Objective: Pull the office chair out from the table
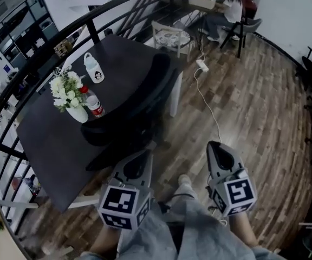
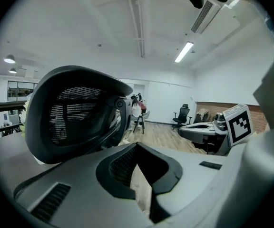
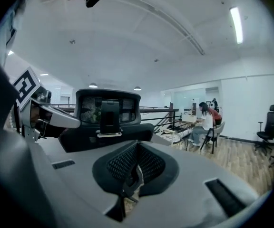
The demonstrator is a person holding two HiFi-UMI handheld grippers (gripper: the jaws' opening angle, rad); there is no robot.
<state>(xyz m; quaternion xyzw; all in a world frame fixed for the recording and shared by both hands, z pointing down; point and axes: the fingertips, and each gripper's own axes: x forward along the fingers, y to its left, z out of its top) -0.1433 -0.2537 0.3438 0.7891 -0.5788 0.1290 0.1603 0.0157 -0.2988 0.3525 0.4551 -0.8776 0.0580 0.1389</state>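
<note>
A black mesh-backed office chair [image 1: 145, 93] stands pushed in against the dark table [image 1: 47, 140], its backrest toward me. My left gripper [image 1: 147, 151] hovers just short of the chair's near side, jaws shut and empty. In the left gripper view the chair's headrest [image 2: 75, 110] looms close on the left, past the closed left gripper [image 2: 138, 148]. My right gripper [image 1: 215, 146] is to the right of the chair over the wood floor, also shut with nothing in it. The right gripper view looks past the closed right gripper [image 3: 137, 148] at the chair's back [image 3: 108, 113], seen square on.
On the table stand a vase of white flowers [image 1: 69, 93], a white bottle [image 1: 93, 68] and a red-capped bottle [image 1: 94, 105]. A black railing [image 1: 15, 91] curves behind the table. A power strip and cord [image 1: 202, 65] lie on the floor. A person [image 1: 229, 10] sits at a far desk.
</note>
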